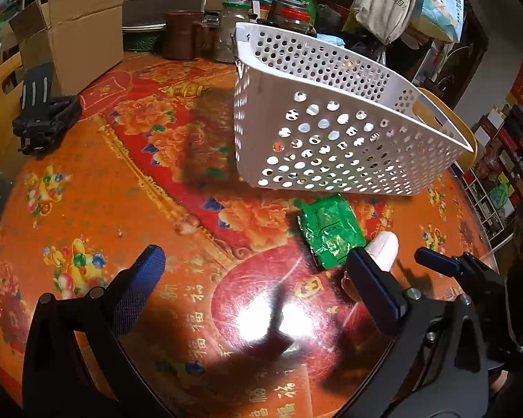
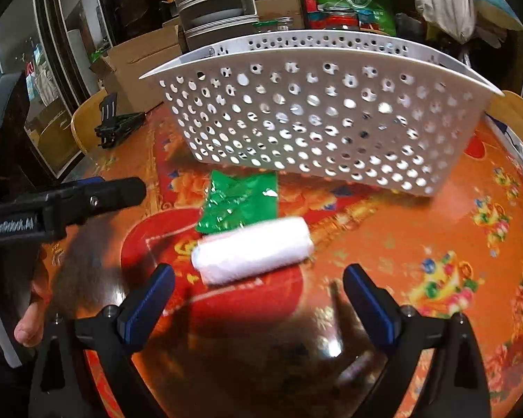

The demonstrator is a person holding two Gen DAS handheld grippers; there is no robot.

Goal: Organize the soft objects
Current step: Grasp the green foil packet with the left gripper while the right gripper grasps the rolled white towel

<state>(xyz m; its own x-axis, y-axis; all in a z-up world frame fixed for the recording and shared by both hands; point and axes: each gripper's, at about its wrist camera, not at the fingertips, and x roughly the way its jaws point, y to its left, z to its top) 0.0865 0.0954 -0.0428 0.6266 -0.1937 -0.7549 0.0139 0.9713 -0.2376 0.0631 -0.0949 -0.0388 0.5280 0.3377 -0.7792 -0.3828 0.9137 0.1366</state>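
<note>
A white rolled towel (image 2: 252,250) lies on the red and orange table, just ahead of my open right gripper (image 2: 258,296). A crinkled green foil packet (image 2: 240,202) lies behind the roll, in front of the white perforated basket (image 2: 296,122). In the left wrist view the packet (image 1: 331,230) lies below the basket (image 1: 324,132) and the roll (image 1: 383,247) is partly hidden behind a finger of my open, empty left gripper (image 1: 261,271). The right gripper (image 1: 446,264) shows at the right edge there. The left gripper (image 2: 97,198) shows at the left of the right wrist view.
A cardboard box (image 1: 76,35) and a black clamp-like object (image 1: 42,115) stand at the table's far left. Jars, a brown mug (image 1: 181,35) and bags crowd the back edge behind the basket. Wooden chair backs (image 1: 0,104) flank the table.
</note>
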